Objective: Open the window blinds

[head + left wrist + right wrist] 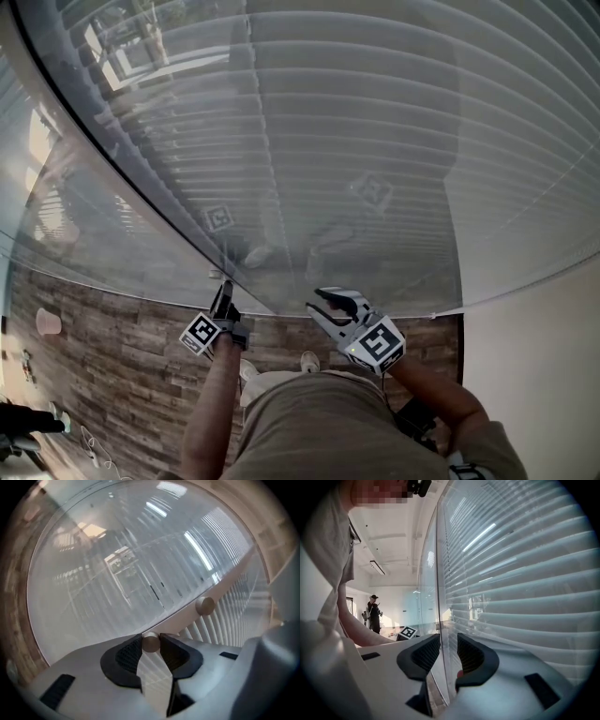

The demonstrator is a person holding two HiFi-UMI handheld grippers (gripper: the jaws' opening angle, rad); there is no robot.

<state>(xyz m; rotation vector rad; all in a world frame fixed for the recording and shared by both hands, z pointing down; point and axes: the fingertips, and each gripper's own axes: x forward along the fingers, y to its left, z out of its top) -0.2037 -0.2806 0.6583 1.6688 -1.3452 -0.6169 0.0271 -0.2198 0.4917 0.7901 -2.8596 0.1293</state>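
Note:
White horizontal blinds point(375, 141) hang with their slats closed behind a glass wall. In the left gripper view a small round metal knob point(150, 642) sits on the pale window frame point(187, 616), and my left gripper point(150, 645) is shut on it, both dark pads touching its sides. A second, matching knob point(205, 605) sits further along the frame, untouched. In the head view my left gripper point(223, 305) reaches the frame at the glass's lower edge. My right gripper point(323, 305) is held beside it, open point(447, 656) with nothing between its pads, pointing along the slats point(525, 573).
A wood-plank floor point(112, 356) lies below the glass. A plain white wall point(544, 356) stands at the right. In the right gripper view a vertical glass panel edge point(437, 597) runs just ahead of the jaws, and a person point(373, 613) stands far back in the room.

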